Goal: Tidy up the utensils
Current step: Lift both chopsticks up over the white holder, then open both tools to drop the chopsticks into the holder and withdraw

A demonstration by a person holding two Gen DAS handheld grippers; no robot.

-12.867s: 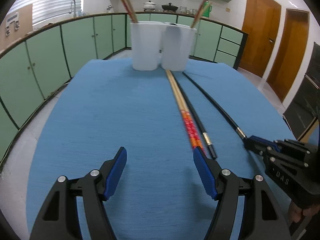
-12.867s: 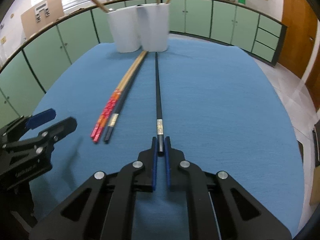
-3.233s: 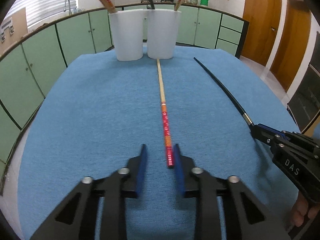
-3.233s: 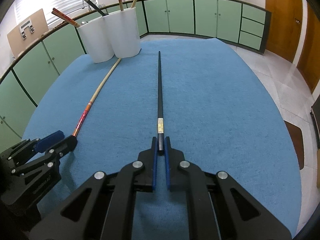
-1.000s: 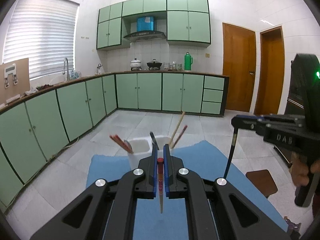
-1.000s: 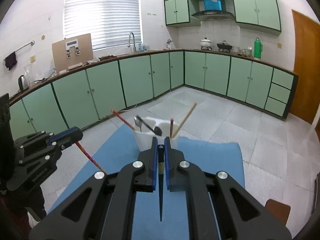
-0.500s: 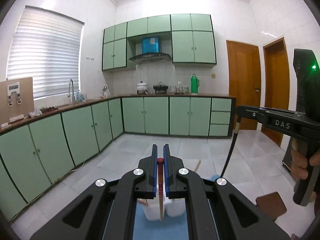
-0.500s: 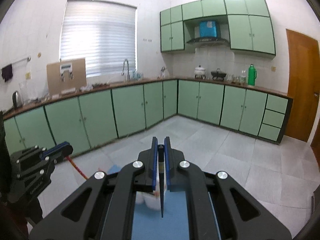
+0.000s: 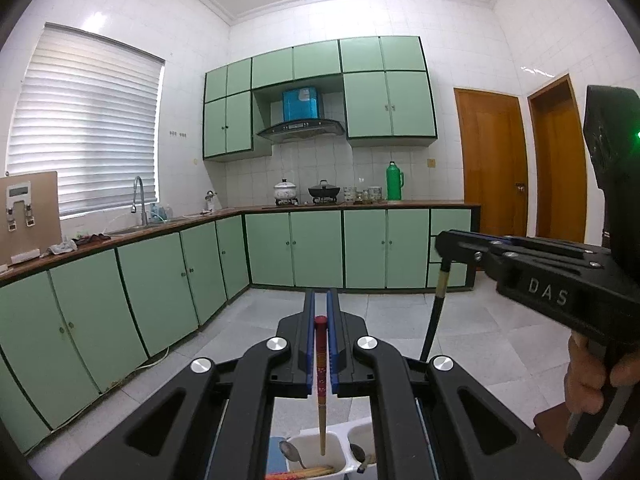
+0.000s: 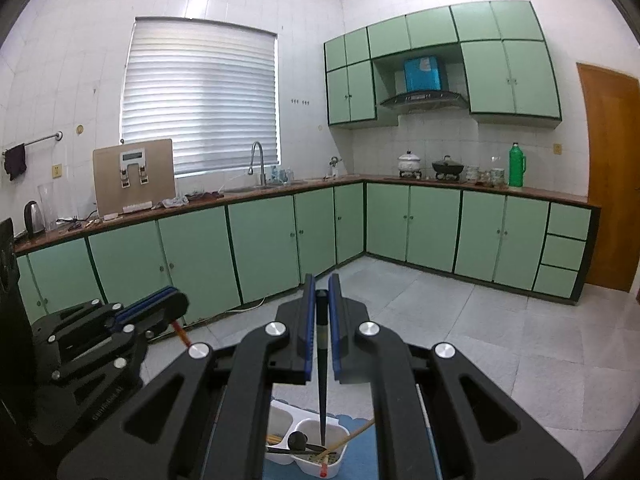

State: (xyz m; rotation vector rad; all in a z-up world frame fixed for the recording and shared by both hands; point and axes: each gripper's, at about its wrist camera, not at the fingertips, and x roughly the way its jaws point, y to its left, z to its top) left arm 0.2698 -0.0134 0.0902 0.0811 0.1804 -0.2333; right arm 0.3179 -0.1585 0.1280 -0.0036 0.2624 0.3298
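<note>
Both tools are raised high, cameras facing the kitchen, each with a chopstick hanging down from it. The left tool (image 9: pixel 321 318) is clamped on the red-topped chopstick (image 9: pixel 321 392), bottom centre of the left wrist view; the stick hangs near vertical between the blue pads (image 9: pixel 309 344), and its pale lower end sits over or inside the left white holder (image 9: pixel 338 454) — I can't tell whether it touches the bottom. That holder also has a spoon (image 9: pixel 289 450) and some wooden chopsticks (image 9: pixel 310 471) lying in it. The right white holder (image 9: pixel 362 438) is just beside it, mostly hidden by the tool body. The right tool (image 10: pixel 321 312) is clamped on the black chopstick (image 10: pixel 322 392), bottom centre of the right wrist view, with its tip pointing down into the nearer compartment of the white holders (image 10: pixel 308 426). That compartment also holds a dark ladle or spoon (image 10: pixel 298 438) and a leaning wooden chopstick (image 10: pixel 352 438). The blue cloth (image 10: pixel 362 460) of the surface shows under the holders. In the left wrist view the right tool is at mid-right, with the black chopstick hanging below its tip and the person's hand (image 9: pixel 592 376) on the grip. In the right wrist view the left tool is at lower left, with a short piece of the red chopstick showing below it. In the background are green cabinets (image 10: pixel 420 224), a window blind (image 10: pixel 200 96) and a green thermos (image 10: pixel 517 166) on the counter.
</note>
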